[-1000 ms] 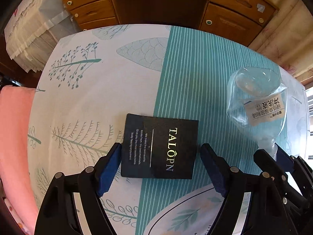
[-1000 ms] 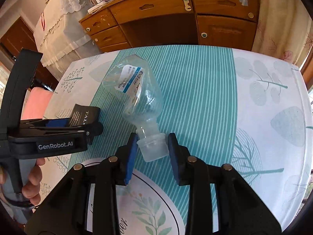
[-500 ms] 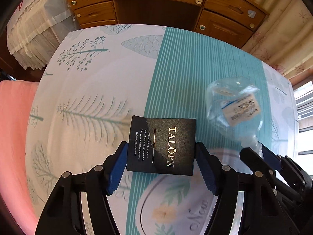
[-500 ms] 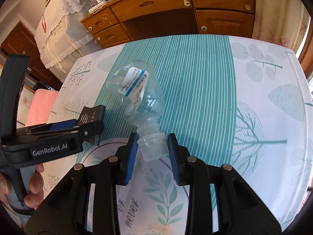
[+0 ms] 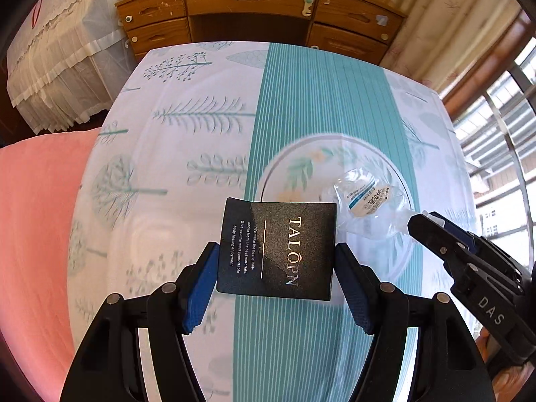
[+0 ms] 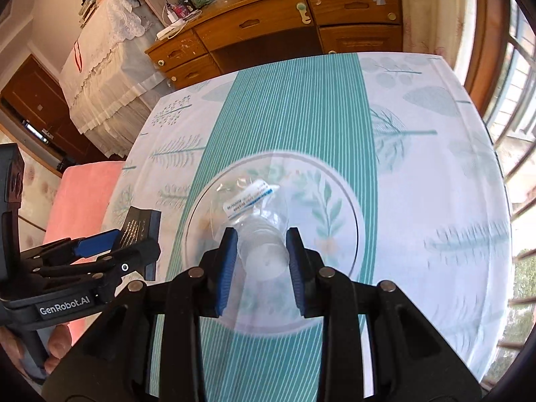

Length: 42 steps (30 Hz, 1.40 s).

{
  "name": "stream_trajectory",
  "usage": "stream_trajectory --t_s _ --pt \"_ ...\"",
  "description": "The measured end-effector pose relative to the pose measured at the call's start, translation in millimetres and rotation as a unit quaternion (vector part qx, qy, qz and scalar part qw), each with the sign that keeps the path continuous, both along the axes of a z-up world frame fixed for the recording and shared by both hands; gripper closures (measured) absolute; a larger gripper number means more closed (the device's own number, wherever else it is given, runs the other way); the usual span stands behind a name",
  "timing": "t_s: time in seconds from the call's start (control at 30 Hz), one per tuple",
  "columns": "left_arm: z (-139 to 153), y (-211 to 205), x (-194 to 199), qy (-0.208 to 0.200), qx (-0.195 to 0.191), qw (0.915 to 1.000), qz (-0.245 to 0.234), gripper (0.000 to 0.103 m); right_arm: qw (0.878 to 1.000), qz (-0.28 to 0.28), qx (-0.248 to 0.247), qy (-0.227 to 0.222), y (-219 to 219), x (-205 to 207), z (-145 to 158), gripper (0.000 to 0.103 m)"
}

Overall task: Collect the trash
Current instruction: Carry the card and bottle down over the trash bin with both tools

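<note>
My left gripper (image 5: 274, 278) is shut on a flat black box (image 5: 278, 249) lettered TALOPN and holds it in the air above the table. The box also shows in the right wrist view (image 6: 140, 226), with the left gripper (image 6: 110, 254) at the left edge. My right gripper (image 6: 263, 261) is shut on the neck of a crushed clear plastic bottle (image 6: 254, 214) with a white and blue label, lifted off the table. The bottle also shows in the left wrist view (image 5: 365, 201), beside the right gripper (image 5: 432, 224).
The table carries a white and teal leaf-print cloth (image 5: 321, 107) with a round motif. A wooden desk with drawers (image 5: 254, 10) stands beyond the far edge. A pink cushion (image 5: 33, 221) lies to the left. A lace-covered piece of furniture (image 6: 107, 53) stands back left. Windows are at the right.
Both grippers have risen and pulled back from the table, carrying the black box and the bottle up with them. The table now looks farther away.
</note>
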State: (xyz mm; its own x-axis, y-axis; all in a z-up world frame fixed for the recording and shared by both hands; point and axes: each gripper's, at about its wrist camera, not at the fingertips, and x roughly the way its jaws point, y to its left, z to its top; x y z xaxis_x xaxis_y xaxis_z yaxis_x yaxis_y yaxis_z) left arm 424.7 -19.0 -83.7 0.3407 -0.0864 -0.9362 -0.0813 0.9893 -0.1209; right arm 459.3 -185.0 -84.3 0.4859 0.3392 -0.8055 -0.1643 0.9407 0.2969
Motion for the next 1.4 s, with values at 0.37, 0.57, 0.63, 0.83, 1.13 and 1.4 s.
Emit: stream_trajectory --t_s 0.37,0.57,0.63,0.83,1.13,1.4 --pt "26 29 -173 -0.023 -0.009 0.9974 -0.068 0.034 0.998 -0.053 -0.019 -0.038 27 -188 36 0.079" --pt "40 36 -251 -0.029 -0.015 0.9939 -0.105 0.034 0.997 -0.065 -0.023 -0.047 40 -282 55 0.079" --pt "44 35 -275 -0.027 -0.014 0.9930 -0.114 0.034 0.997 -0.064 -0.022 -0.041 44 -310 59 0.079" --pt "50 28 -340 -0.015 -0.016 0.9909 -0.133 0.034 0.998 -0.048 -0.027 -0.013 48 -388 59 0.079" --pt "21 7 -405 0.017 -0.011 0.9927 -0.119 0.034 0.999 -0.020 -0.024 0.027 36 -434 34 0.079" --pt "-37 8 -441 0.058 -0.016 0.9934 -0.098 0.034 0.997 -0.030 -0.014 0.076 12 -446 -26 0.079"
